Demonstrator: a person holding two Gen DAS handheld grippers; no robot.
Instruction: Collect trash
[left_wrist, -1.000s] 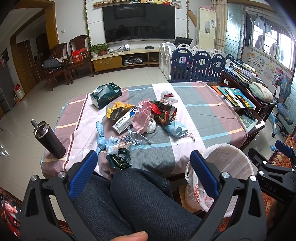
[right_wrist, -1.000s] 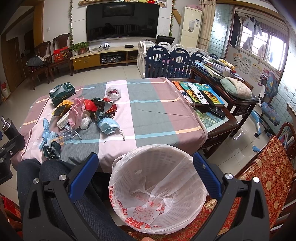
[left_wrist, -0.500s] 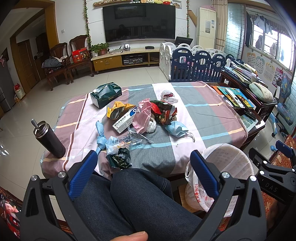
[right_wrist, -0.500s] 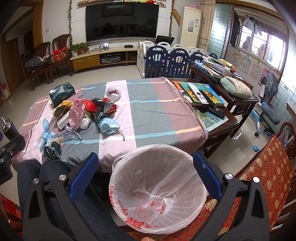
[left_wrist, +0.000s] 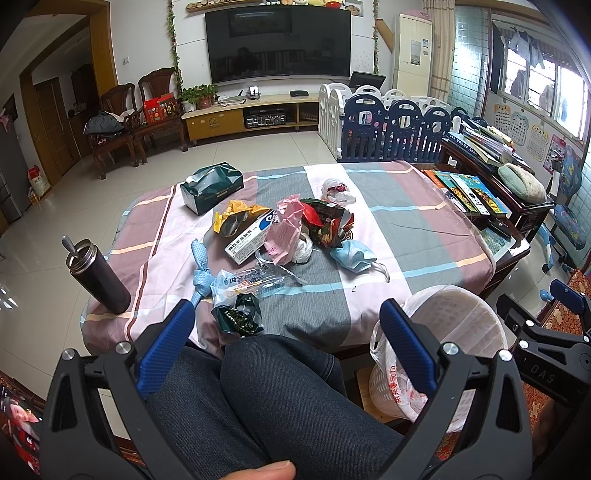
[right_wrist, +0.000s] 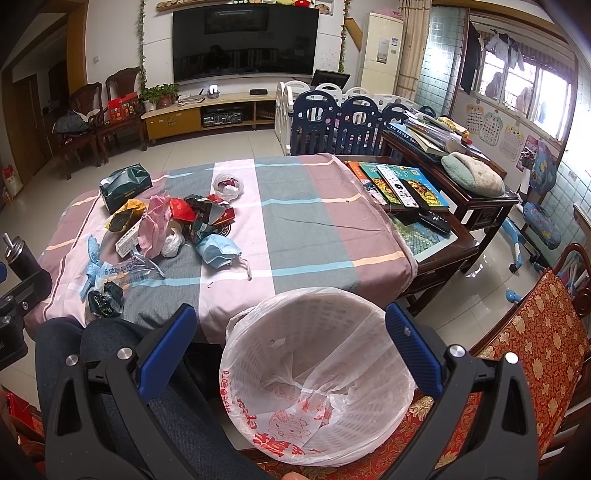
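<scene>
Lying mid-table on checked cloth (left_wrist: 424, 236), white/blue oblong medicine box (left_wrist: 248, 236) has long axis diagonal, near-left to far-right, amid wrappers. White lined mesh bin (right_wrist: 317, 373) on floor, mouth up. L gripper (left_wrist: 282, 338) & R gripper (right_wrist: 291, 343): jaws wide apart, holding nothing.

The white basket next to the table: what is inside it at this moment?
The white basket holds a thin plastic liner bag with red print. No trash shows inside; the bottom is partly covered by crumpled liner folds.

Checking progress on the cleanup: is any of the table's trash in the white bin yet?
No. In the right wrist view the lined white bin holds only its plastic liner, and the blue face mask lies on the table.
</scene>
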